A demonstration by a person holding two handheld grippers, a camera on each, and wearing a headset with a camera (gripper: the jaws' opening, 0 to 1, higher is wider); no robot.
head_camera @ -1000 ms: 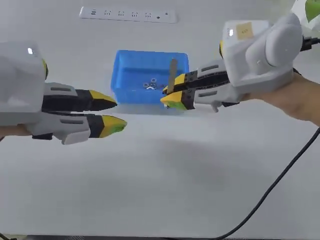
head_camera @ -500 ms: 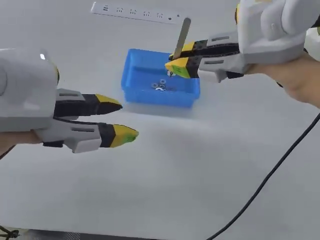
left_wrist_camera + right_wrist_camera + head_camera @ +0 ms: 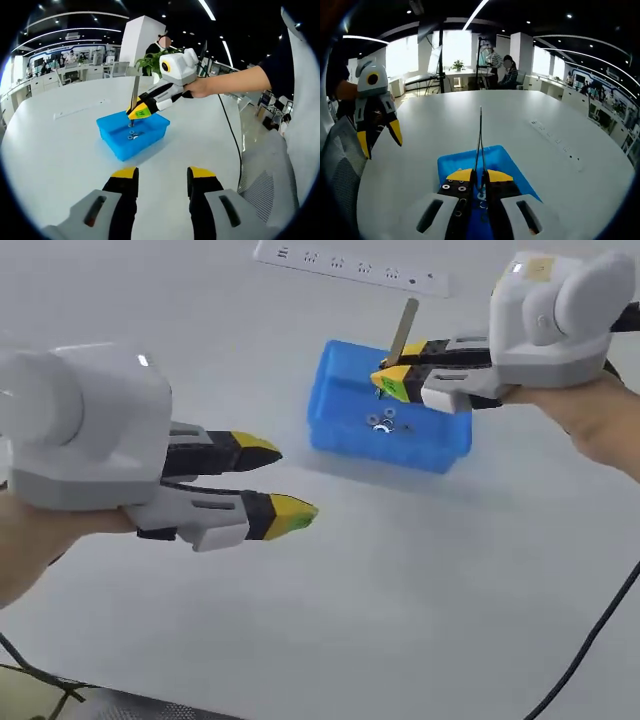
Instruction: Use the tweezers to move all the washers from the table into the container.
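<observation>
Just above the container [image 3: 327, 405], over its far-right part, the right gripper [image 3: 392, 382] hung with its jaws clamped tight on the tweezers [image 3: 404, 324]. The tweezers' blunt end stuck up past the jaws, away from the container, and their points aimed down into it. In the left gripper view those points ended just above the container's floor. Whether they pinched anything was too small to tell. Several washers [image 3: 381, 422] lay in a loose cluster on the container's floor, near its middle and close under the tweezers' points. The container was a shallow, open blue tray sitting on the white table [image 3: 420, 590].

The left gripper [image 3: 291, 480] was held off the container's near-left side, well apart from it and above the table. Its jaws stood spread with nothing between them, and they pointed toward the container.

Beyond the container's far side, a white power strip [image 3: 350, 267] lay flat on the table. A dark cable [image 3: 592, 638] ran across the table on the container's near-right side, well apart from it. The right hand [image 3: 592, 430] gripped the right gripper's body out past the container's right wall.
</observation>
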